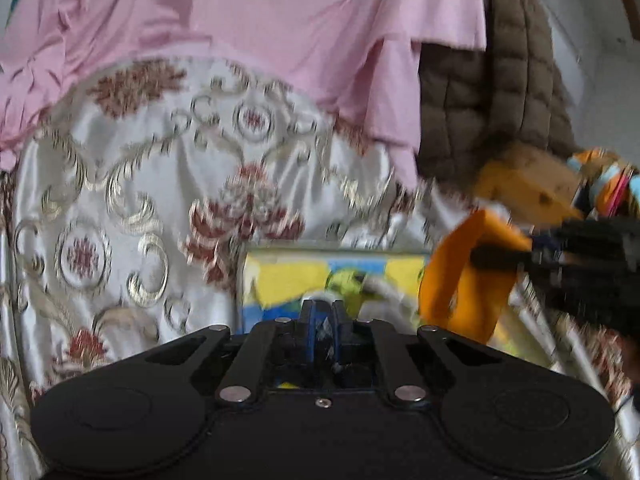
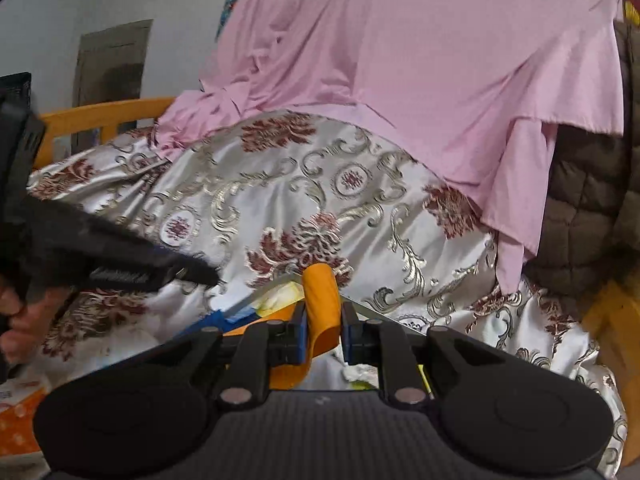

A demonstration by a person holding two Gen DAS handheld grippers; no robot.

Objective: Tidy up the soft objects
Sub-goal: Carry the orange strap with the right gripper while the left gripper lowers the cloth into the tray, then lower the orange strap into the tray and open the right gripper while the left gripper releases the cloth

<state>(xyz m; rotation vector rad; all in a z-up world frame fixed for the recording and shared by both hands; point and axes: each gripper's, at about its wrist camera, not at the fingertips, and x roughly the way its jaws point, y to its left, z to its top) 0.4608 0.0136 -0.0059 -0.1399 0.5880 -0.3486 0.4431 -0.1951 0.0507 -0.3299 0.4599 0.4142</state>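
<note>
A bag printed in yellow, blue and green with orange strap handles lies on a cream floral bedspread. My left gripper is shut on the bag's near edge. My right gripper has its jaws partly closed around an orange handle strap, pads close to both sides of the strap. In the left wrist view the right gripper comes in from the right with the orange strap looped over its finger. In the right wrist view the left gripper reaches in from the left over the bag.
A pink sheet covers a mound at the back of the bed. A brown quilted jacket lies at the right. An orange wooden bed rail runs along the far left. An orange patterned box sits at lower left.
</note>
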